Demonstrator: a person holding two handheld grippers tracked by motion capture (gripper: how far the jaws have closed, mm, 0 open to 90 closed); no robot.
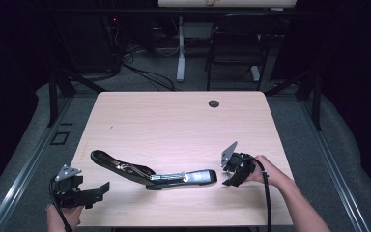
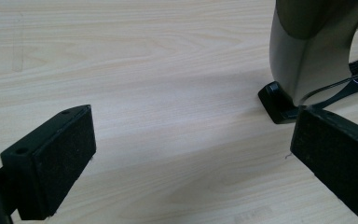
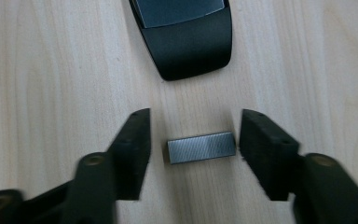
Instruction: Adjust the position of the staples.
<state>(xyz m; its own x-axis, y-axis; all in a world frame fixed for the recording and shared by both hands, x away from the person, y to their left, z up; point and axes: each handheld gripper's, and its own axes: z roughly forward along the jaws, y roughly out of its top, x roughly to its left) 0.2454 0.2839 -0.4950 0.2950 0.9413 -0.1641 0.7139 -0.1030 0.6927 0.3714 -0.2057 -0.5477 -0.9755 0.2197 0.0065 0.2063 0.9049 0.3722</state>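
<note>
Just short of the stapler's (image 3: 186,42) dark rounded end, on the person's side of it, the right gripper (image 3: 195,128) is hanging over a short strip of staples (image 3: 201,148) that is lying flat on the table (image 1: 174,121). Its jaws are standing roughly half open, straddling the strip. The one at the right of the right gripper view is sitting right at the strip's end, the other is showing a sliver of wood beside it, and neither is pressing, so nothing is being held.

Judging from this, the strip is being lined up for a pick. The grip should be closing squarely on the two short ends, with the pads low against the wood, gently enough that the glued staples are not buckling or snapping apart.

At the stapler's other end, the left gripper (image 2: 193,116) is waiting just beside the raised grey arm, jaws spread wide and gripping nothing. It could be steadying that hinged arm, since the stapler is lying swung open across the near half of the table.
</note>
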